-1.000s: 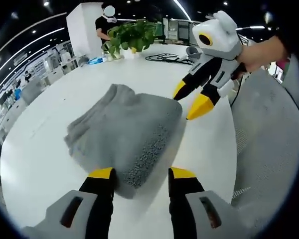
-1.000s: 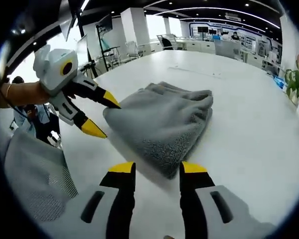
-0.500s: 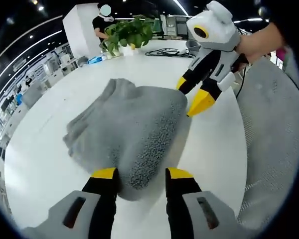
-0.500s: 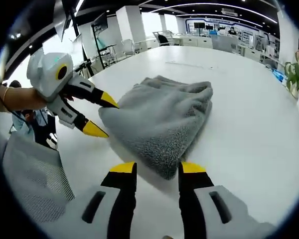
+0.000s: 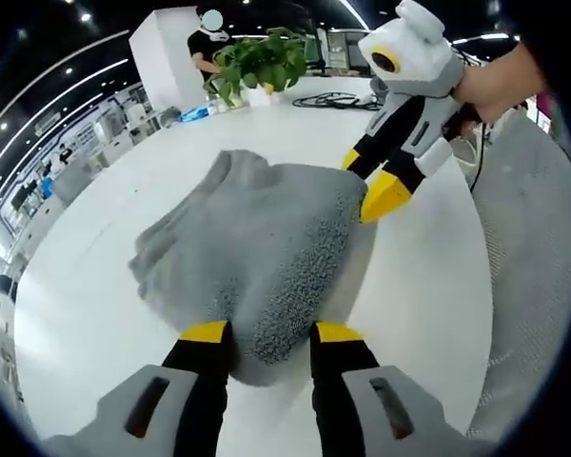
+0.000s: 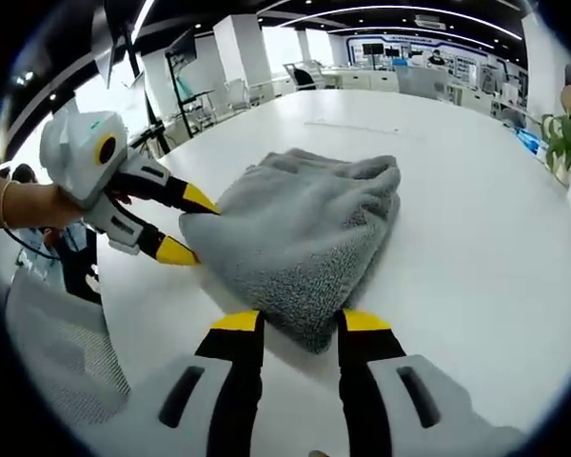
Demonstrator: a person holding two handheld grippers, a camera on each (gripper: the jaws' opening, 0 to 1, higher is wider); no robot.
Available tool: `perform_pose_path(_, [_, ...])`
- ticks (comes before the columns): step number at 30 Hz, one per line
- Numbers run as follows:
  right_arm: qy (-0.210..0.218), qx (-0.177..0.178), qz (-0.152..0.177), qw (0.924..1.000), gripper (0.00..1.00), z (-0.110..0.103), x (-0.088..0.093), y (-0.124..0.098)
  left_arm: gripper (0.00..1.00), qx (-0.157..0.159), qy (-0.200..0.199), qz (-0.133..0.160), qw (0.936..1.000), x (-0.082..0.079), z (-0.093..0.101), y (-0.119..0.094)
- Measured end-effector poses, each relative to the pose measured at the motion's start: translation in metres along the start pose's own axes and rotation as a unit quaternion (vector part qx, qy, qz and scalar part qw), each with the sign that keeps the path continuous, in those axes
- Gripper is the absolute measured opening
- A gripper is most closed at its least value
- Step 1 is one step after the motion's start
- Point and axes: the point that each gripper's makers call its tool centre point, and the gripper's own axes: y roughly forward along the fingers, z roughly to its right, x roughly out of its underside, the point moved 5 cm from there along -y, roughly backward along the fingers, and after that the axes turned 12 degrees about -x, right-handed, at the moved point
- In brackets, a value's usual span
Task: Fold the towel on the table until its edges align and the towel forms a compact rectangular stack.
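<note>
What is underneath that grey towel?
The grey towel lies folded on the white table, which shows all around it. Whether anything lies beneath or between its layers is covered from sight.

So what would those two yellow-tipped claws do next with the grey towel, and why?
Probably shut both on it. The towel lies folded but loose on the table, and the left gripper and right gripper each have a corner between open jaws, ready to lift for another fold.

big white desk (image 5: 105, 305), folded grey towel (image 5: 247, 248) sitting on it, plus a potted plant (image 5: 257, 65) and black cable (image 5: 328, 100) at the far end
</note>
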Motion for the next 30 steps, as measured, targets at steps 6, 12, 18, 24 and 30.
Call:
perform_pose_path(6, [-0.004, 0.003, 0.001, 1.0, 0.29, 0.019, -0.016, 0.008, 0.34, -0.002, -0.014, -0.003, 0.9999, -0.01, -0.016, 0.017])
perform_pose_path(12, [0.002, 0.015, 0.015, 0.9998, 0.28, 0.037, -0.032, 0.011, 0.34, 0.019, -0.044, -0.007, 0.9989, -0.021, -0.034, 0.032])
perform_pose_path(18, [0.003, 0.019, 0.02, 0.9996, 0.27, 0.04, -0.038, 0.016, 0.34, 0.02, -0.044, -0.01, 0.9988, -0.021, -0.045, 0.044])
perform_pose_path(24, [0.005, 0.02, 0.025, 0.9995, 0.28, 0.037, -0.04, 0.01, 0.35, 0.026, -0.06, -0.016, 0.9978, -0.025, -0.041, 0.038])
perform_pose_path(30, [0.007, 0.023, 0.041, 0.9988, 0.29, 0.033, -0.046, 0.0, 0.38, 0.014, -0.097, 0.007, 0.9952, -0.035, -0.049, 0.02])
